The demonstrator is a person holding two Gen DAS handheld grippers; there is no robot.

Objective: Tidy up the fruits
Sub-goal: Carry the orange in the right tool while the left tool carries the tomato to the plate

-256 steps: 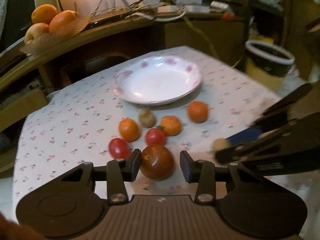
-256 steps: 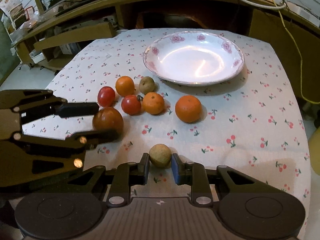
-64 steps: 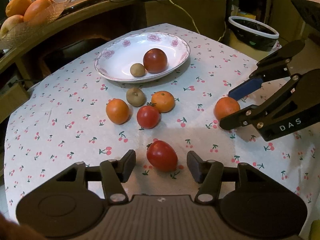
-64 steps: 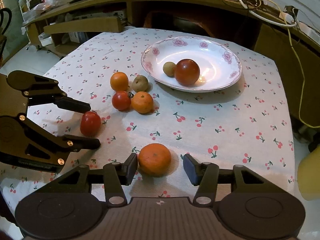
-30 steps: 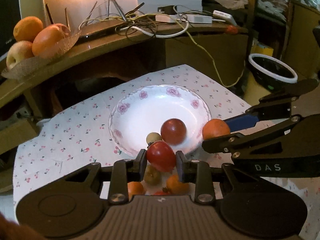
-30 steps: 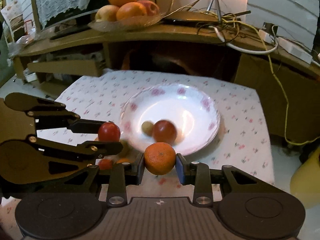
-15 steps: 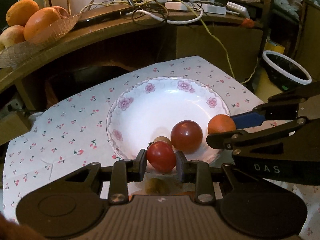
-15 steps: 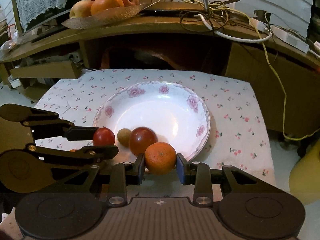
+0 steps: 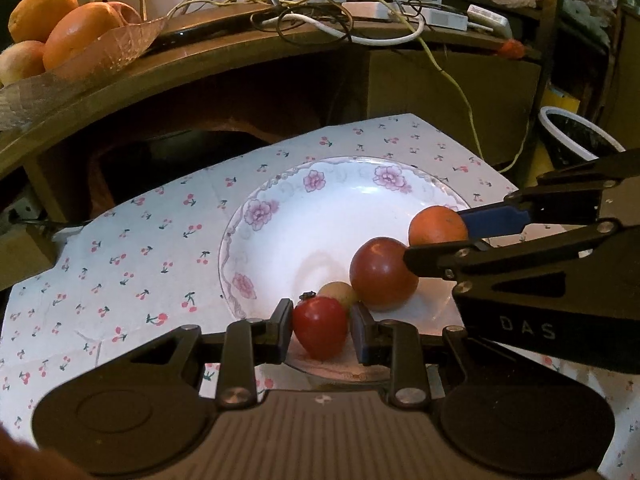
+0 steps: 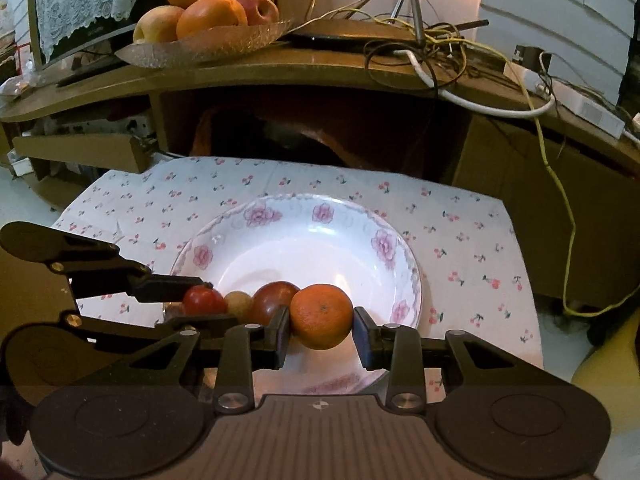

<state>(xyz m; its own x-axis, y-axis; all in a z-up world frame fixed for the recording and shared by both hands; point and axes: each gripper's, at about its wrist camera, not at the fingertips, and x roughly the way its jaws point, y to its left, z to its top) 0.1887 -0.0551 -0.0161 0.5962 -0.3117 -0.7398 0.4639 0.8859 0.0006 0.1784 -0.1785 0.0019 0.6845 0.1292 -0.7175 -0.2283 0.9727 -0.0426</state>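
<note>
The left claw (image 9: 321, 330) is clamped on a small red tomato (image 9: 320, 332) over the near rim of the white flowered plate (image 9: 280, 216), and the right claw (image 10: 321, 330) pinches an orange (image 10: 321, 316) just right of it, also above the plate's near edge. Inside the plate, just beyond the tomato, lie a small tan fruit (image 9: 338, 292) and a bigger dark red tomato (image 9: 382, 272), touching each other. The plate sits on a worktop spread with a white cherry-print cloth (image 9: 132, 248). Beyond the plate runs a brown wooden shelf (image 10: 280, 68) carrying tangled cables (image 10: 432, 48) and, to the plate's far left, a glass dish (image 10: 208, 46) of oranges and apples. Right of the plate stands a white-rimmed bin (image 9: 576, 136).
</note>
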